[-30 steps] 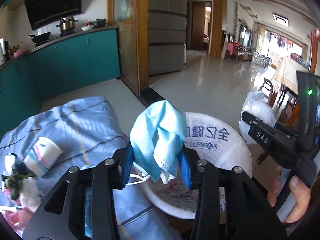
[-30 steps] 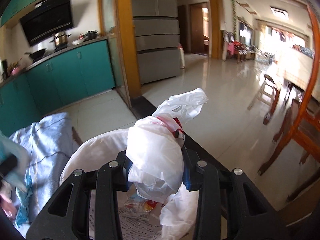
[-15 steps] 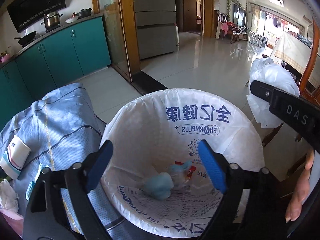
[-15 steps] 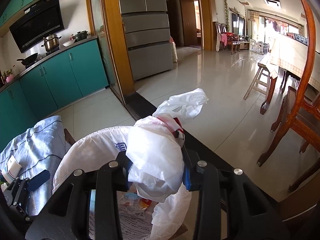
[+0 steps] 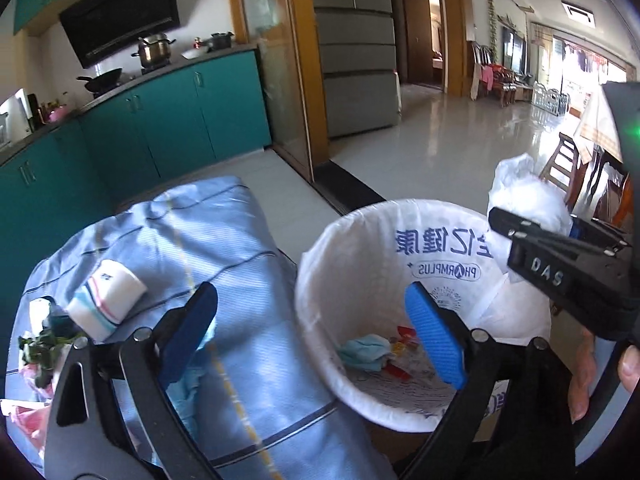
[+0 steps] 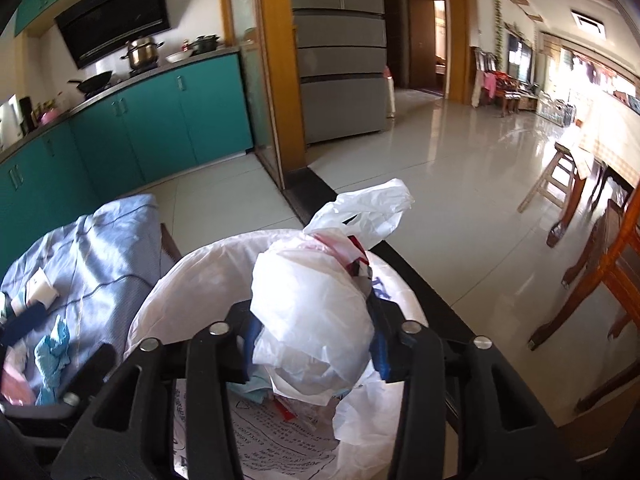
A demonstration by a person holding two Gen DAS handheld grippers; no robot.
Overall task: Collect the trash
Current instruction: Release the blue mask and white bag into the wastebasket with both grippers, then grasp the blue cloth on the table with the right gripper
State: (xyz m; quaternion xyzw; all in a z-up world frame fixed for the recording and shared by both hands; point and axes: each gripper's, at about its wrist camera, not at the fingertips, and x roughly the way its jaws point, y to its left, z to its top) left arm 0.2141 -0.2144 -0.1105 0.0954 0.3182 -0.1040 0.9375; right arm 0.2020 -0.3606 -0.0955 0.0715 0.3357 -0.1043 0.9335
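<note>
Left gripper (image 5: 312, 328) opening wide, nothing between blue pads, above lined bin (image 5: 320, 280) holding blue mask (image 5: 366, 352). Right gripper (image 6: 314, 344) opening, crumpled white plastic bag (image 6: 312, 320) between its pads, over same bin beside blue cloth (image 5: 200, 232).

A white bin liner (image 5: 352, 240) is showing blue print, with a light-blue mask (image 5: 366, 352) lying inside. A pale-blue striped cloth (image 5: 208, 232) is carrying a white cup (image 5: 106, 300) banded pink and teal. Teal cabinets (image 6: 160, 128) are lining the wall.
</note>
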